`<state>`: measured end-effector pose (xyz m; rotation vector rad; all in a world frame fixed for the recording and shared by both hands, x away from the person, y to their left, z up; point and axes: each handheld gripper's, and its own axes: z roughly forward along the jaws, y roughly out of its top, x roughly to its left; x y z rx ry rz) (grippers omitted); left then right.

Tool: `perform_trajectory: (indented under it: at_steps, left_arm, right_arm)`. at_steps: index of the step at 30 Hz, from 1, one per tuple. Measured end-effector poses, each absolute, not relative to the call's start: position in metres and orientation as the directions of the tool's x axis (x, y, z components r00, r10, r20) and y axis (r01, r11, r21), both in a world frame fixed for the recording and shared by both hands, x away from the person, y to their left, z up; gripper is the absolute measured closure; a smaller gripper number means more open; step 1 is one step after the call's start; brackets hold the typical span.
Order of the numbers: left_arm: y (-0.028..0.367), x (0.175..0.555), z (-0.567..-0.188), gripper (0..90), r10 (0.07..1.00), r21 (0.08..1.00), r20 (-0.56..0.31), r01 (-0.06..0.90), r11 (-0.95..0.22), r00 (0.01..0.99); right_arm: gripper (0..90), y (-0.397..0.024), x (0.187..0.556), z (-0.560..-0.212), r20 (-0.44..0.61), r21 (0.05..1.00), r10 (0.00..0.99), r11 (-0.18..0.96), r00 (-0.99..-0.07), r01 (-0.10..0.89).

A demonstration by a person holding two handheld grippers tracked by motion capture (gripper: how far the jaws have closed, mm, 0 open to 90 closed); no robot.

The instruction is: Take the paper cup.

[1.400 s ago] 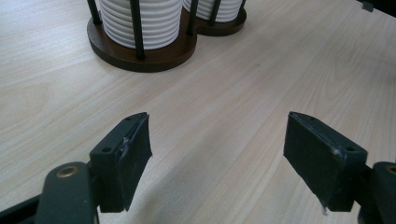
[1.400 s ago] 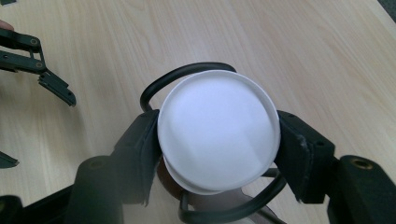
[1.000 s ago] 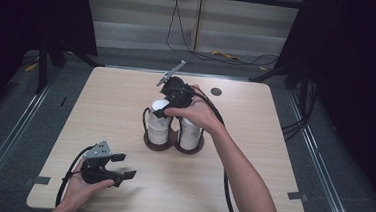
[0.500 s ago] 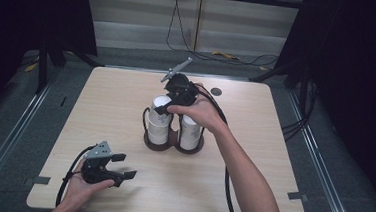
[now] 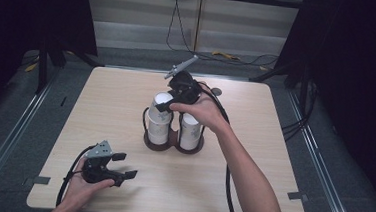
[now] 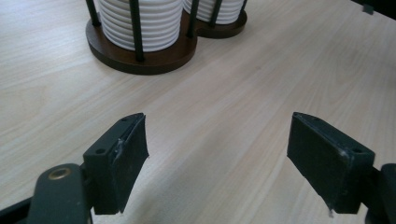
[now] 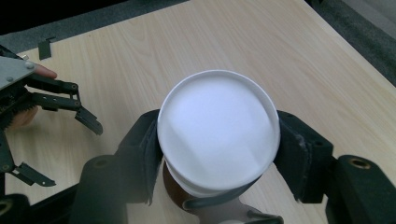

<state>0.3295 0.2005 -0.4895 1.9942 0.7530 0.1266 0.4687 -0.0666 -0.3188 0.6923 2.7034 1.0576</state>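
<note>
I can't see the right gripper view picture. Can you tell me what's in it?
A white paper cup, seen from above, is squeezed between the right claw's two black jaws above a pale wooden table. The left claw sits far off at the left edge.

A lab recording bay: a lone wooden tabletop [image 5: 252, 155] ringed by black curtains [image 5: 358, 73], floor rails [image 5: 8, 138] and loose cables [image 5: 181, 25].

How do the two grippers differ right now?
The right gripper is shut on the top cup above the holder; the left gripper is open and holds nothing. The right is raised over the cup stack, the left low near the table. Both have black jaws.
</note>
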Motion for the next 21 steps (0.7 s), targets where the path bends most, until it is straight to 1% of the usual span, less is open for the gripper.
perform_trajectory:
  at_steps: [4,5,6,8,11,13,15,19,20,21]
  left_arm:
    - [0.201,0.330,-0.490,21.1,0.568,0.823,-0.196,0.449,-0.348,0.799]
    - [0.201,0.331,-0.490,21.2,0.564,0.824,-0.201,0.450,-0.345,0.801]
    - [0.202,0.332,-0.490,23.6,0.556,0.825,-0.216,0.455,-0.335,0.802]
    - [0.202,0.332,-0.490,23.9,0.559,0.829,-0.215,0.452,-0.329,0.801]
    - [0.202,0.332,-0.490,25.1,0.570,0.838,-0.193,0.436,-0.328,0.799]
    - [0.201,0.332,-0.490,24.5,0.569,0.835,-0.207,0.447,-0.321,0.796]
    - [0.200,0.332,-0.490,24.6,0.570,0.840,-0.187,0.431,-0.329,0.800]
    - [0.199,0.332,-0.487,23.9,0.580,0.852,-0.169,0.414,-0.321,0.797]
    - [0.199,0.332,-0.486,20.2,0.587,0.853,-0.164,0.412,-0.319,0.793]
    - [0.199,0.331,-0.486,20.2,0.585,0.856,-0.164,0.409,-0.316,0.795]
  right_arm:
    - [37.9,-0.067,0.467,-0.317,0.029,0.680,0.468,0.638,-0.883,0.360]
    - [37.9,-0.067,0.466,-0.316,0.030,0.686,0.468,0.633,-0.883,0.359]
    - [37.9,-0.067,0.466,-0.314,0.033,0.691,0.472,0.626,-0.881,0.361]
    - [37.9,-0.068,0.465,-0.313,0.031,0.695,0.474,0.623,-0.880,0.360]
    - [38.0,-0.070,0.464,-0.310,0.032,0.701,0.479,0.615,-0.877,0.361]
    - [38.0,-0.073,0.462,-0.308,0.034,0.717,0.479,0.600,-0.877,0.356]
    - [38.0,-0.075,0.460,-0.305,0.044,0.737,0.481,0.577,-0.876,0.353]
    - [38.0,-0.079,0.455,-0.303,0.041,0.747,0.477,0.569,-0.878,0.343]
    - [38.0,-0.081,0.451,-0.304,0.046,0.750,0.473,0.565,-0.880,0.343]
    - [38.0,-0.081,0.451,-0.304,0.046,0.750,0.473,0.565,-0.880,0.343]
